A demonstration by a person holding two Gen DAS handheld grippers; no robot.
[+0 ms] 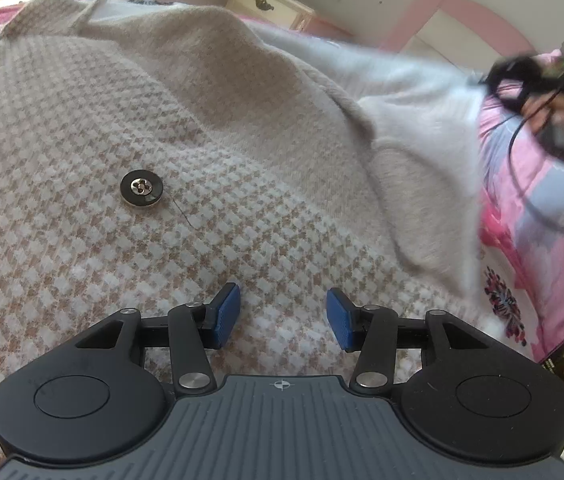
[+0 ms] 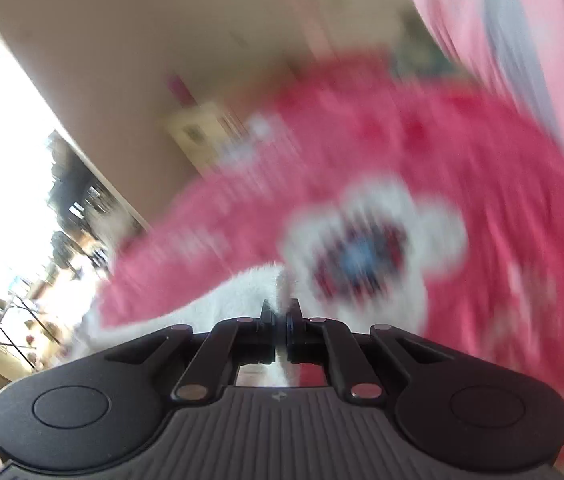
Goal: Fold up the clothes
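A beige-and-white houndstooth cardigan (image 1: 82, 120) with a dark round button (image 1: 141, 189) lies spread on the bed and fills the left wrist view. My left gripper (image 1: 282, 312) hovers low over it, its blue pads (image 1: 228, 312) apart with only flat knit beneath. To the right, the cardigan's fluffy white side (image 1: 414, 120) is lifted towards my right gripper (image 1: 522, 76), which looks blurred in a person's hand (image 1: 554, 120). In the right wrist view, the right gripper (image 2: 281, 312) is shut on a fold of that white fabric (image 2: 234, 300), which runs between the jaws.
A pink flowered bedspread (image 1: 530, 208) lies under the cardigan and is blurred (image 2: 442, 140) in the right wrist view. Behind the bed stand a cream nightstand (image 1: 270, 0) and a pink headboard (image 1: 462, 8). A bright window and furniture show far left.
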